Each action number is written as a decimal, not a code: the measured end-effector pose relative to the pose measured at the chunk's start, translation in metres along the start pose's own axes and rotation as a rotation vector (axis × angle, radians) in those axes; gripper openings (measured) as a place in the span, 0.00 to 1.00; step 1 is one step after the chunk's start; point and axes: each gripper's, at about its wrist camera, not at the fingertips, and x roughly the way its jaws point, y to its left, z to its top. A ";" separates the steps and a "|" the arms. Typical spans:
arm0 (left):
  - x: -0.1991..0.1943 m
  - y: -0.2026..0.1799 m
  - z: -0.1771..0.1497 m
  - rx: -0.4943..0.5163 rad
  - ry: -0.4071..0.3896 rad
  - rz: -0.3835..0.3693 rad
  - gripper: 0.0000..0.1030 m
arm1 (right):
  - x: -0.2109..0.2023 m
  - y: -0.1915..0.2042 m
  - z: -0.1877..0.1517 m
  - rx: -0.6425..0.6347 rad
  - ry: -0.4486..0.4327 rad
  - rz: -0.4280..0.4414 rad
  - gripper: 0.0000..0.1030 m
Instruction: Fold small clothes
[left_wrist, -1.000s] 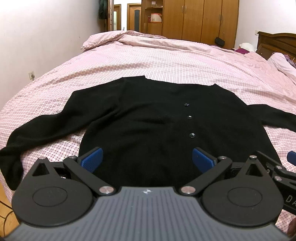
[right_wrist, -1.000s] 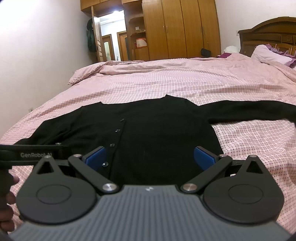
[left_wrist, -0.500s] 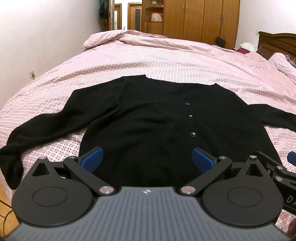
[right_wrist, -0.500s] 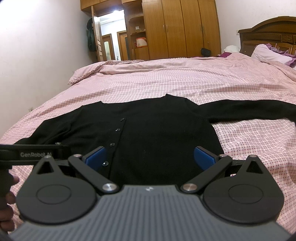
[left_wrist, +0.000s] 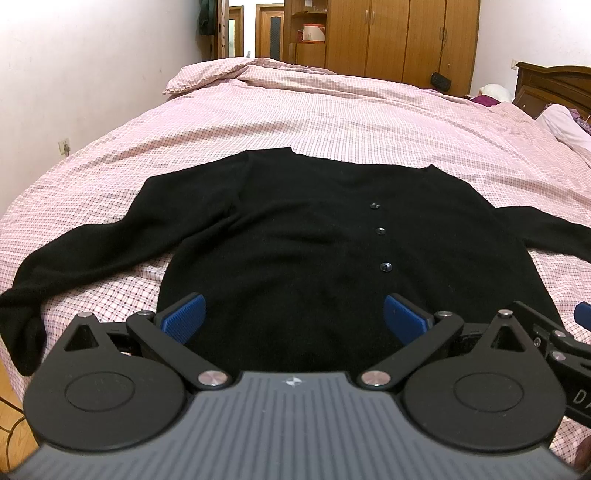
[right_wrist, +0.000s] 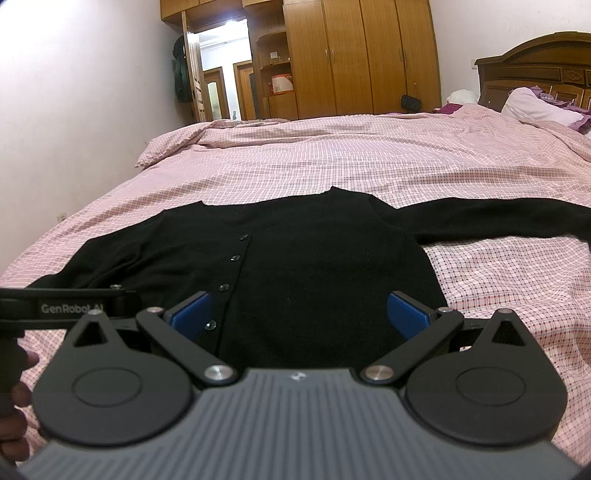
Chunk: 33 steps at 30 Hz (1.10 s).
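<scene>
A small black buttoned cardigan (left_wrist: 314, 236) lies flat on the pink checked bed, hem toward me, both sleeves spread out to the sides. It also shows in the right wrist view (right_wrist: 314, 266). My left gripper (left_wrist: 294, 317) is open and empty, hovering over the hem on the garment's left half. My right gripper (right_wrist: 300, 314) is open and empty over the hem on the right half. The left sleeve (left_wrist: 74, 266) trails toward the bed's near left edge. The right sleeve (right_wrist: 498, 221) stretches straight to the right.
The pink checked bedspread (left_wrist: 351, 122) stretches far behind the cardigan. Pillows (right_wrist: 535, 110) and a wooden headboard (right_wrist: 535, 74) are at the right. Wooden wardrobes (right_wrist: 362, 55) stand at the back. The left gripper's body (right_wrist: 59, 306) shows at the left of the right wrist view.
Almost nothing: the left wrist view has shifted very slightly. Both grippers stay open over the hem and the cardigan has not moved.
</scene>
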 end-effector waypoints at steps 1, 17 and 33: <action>0.000 0.000 0.000 0.000 0.000 0.000 1.00 | 0.000 0.000 0.000 0.000 0.000 0.000 1.00; -0.001 0.000 -0.001 -0.002 0.005 0.001 1.00 | 0.000 0.000 0.000 0.001 0.001 0.001 1.00; 0.016 0.002 0.009 0.025 0.034 -0.002 1.00 | 0.010 -0.007 0.005 -0.006 0.012 0.032 1.00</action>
